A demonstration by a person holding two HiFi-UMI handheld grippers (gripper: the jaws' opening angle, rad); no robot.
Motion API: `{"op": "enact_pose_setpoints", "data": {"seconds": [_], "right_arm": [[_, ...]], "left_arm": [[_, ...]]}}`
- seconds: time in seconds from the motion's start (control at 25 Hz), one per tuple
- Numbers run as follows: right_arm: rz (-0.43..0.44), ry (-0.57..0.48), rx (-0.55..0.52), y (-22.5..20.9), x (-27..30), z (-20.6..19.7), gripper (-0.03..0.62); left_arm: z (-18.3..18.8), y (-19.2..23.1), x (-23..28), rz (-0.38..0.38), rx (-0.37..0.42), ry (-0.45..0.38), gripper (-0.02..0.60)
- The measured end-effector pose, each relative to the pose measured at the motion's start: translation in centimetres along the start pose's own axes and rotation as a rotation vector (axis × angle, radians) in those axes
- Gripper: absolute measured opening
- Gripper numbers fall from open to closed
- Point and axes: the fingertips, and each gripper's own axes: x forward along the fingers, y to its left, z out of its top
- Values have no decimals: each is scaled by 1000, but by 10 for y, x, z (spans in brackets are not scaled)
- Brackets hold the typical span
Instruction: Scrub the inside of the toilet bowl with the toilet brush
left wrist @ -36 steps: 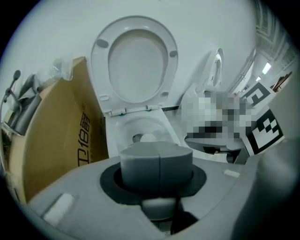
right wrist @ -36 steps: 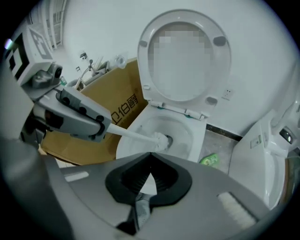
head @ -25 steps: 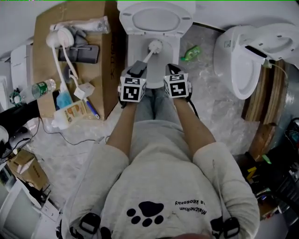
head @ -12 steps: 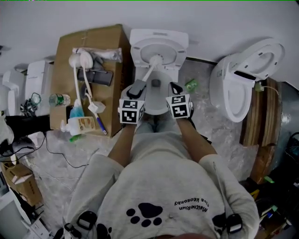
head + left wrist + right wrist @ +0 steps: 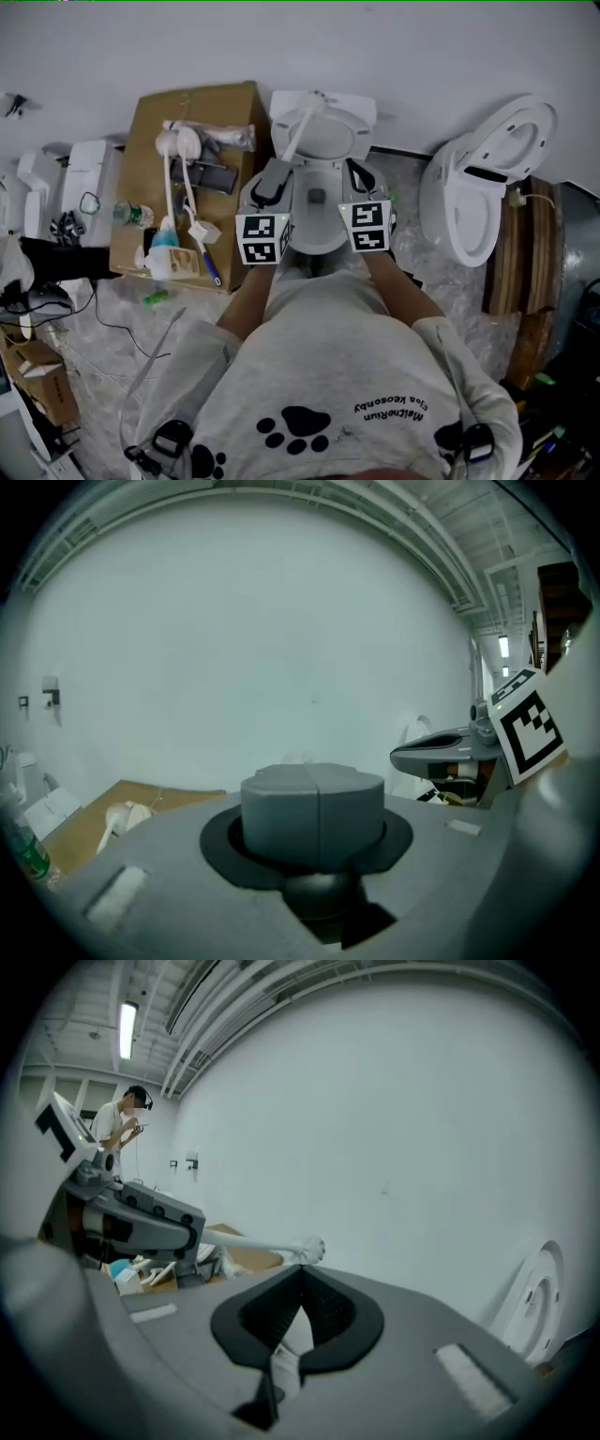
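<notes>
A white toilet [image 5: 317, 236] stands against the wall, straight ahead of me in the head view. My left gripper [image 5: 277, 171] is shut on the handle of the white toilet brush [image 5: 298, 127], whose head is raised over the tank. In the right gripper view the brush [image 5: 314, 1249] sticks out sideways from the left gripper [image 5: 141, 1218]. In its own view the left gripper [image 5: 314, 808] shows grey pads pressed together, and they hide the brush. My right gripper [image 5: 354, 174] hovers over the bowl's right side, shut and holding nothing; its closed pads [image 5: 300, 1293] meet in a dark V.
A cardboard box [image 5: 192, 112] to the left of the toilet carries a shower head, bottles and small items. A second toilet [image 5: 478, 187] leans against wooden boards [image 5: 530, 253] on the right. Crinkled plastic sheet covers the floor. A person [image 5: 122, 1124] stands far off.
Both grippers have risen and tilted toward level. The brush came up from the bowl; its head now sits over the tank. The head view has pulled up and back.
</notes>
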Motion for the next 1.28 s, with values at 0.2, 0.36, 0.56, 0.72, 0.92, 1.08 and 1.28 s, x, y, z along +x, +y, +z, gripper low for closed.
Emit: {"op": "enact_pose_setpoints", "data": {"seconds": [0.2, 0.36, 0.56, 0.72, 0.92, 1.08, 1.28], "right_arm": [[-55, -146, -32, -18, -21, 58, -3], [-91, -241, -69, -28, -40, 94, -3], [-131, -307, -94, -38, -64, 117, -3], [-126, -298, -88, -34, -69, 112, -5], [-101, -288, -65, -24, -70, 101, -5], [-86, -271, -47, -22, -67, 90, -5], [-81, -248, -49, -21, -64, 81, -5]], "left_arm": [[56, -1, -8, 35, 37, -152, 153], [98, -10, -13, 33, 81, -254, 153], [133, -27, -20, 14, 120, -340, 153], [135, -30, -23, 4, 125, -351, 153], [124, -31, -27, -8, 115, -335, 153], [115, -32, -29, -16, 105, -328, 153], [106, -38, -29, -27, 103, -320, 153]]}}
